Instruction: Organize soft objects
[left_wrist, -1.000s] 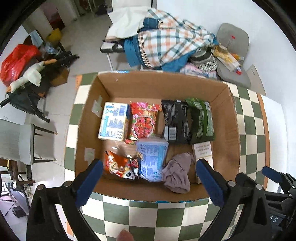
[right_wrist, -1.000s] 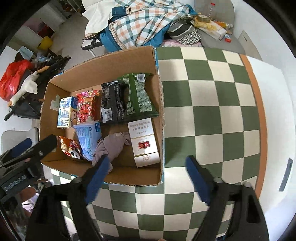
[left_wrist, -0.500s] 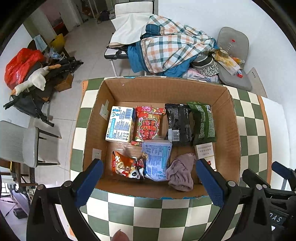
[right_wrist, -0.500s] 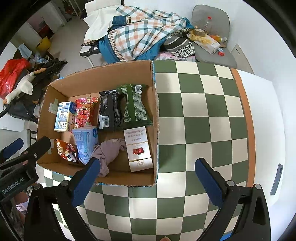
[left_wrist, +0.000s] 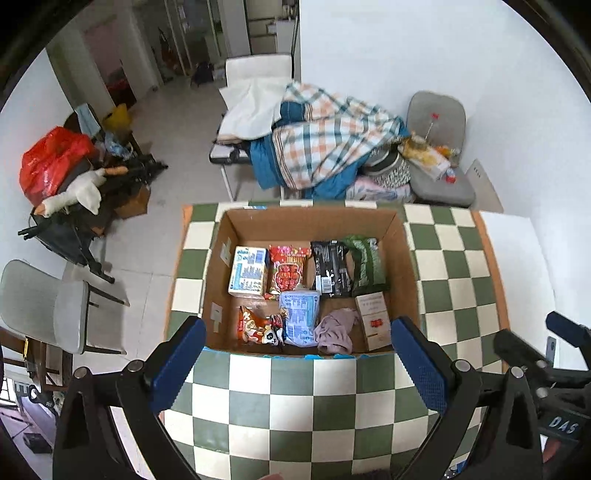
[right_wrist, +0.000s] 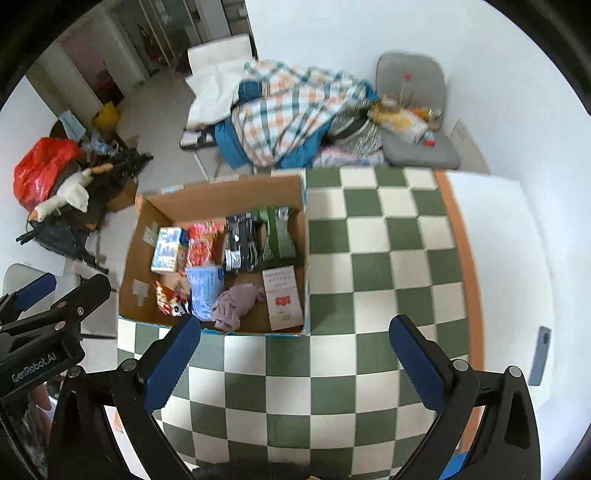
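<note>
An open cardboard box (left_wrist: 404, 266) stands on the green-and-white checked table (left_wrist: 295, 398); it also shows in the right wrist view (right_wrist: 304, 258). Inside lie several snack packets, a blue-white carton (left_wrist: 248, 271), a white-red box (left_wrist: 373, 320) and a crumpled mauve cloth (left_wrist: 335, 332) (right_wrist: 236, 304) near the front wall. My left gripper (left_wrist: 295, 356) is open and empty, above the table in front of the box. My right gripper (right_wrist: 293, 354) is open and empty, in front of the box's right corner.
The table's orange edge (right_wrist: 461, 240) runs along the right, with a white board (right_wrist: 513, 277) beyond it. Behind the table are a chair piled with plaid bedding (left_wrist: 325, 144) and a grey seat (left_wrist: 439, 147). A white chair (left_wrist: 44, 306) stands at the left.
Both grippers have drawn back and up from the box, so it looks smaller and farther. More of the table and room shows. The jaws have stayed open.
</note>
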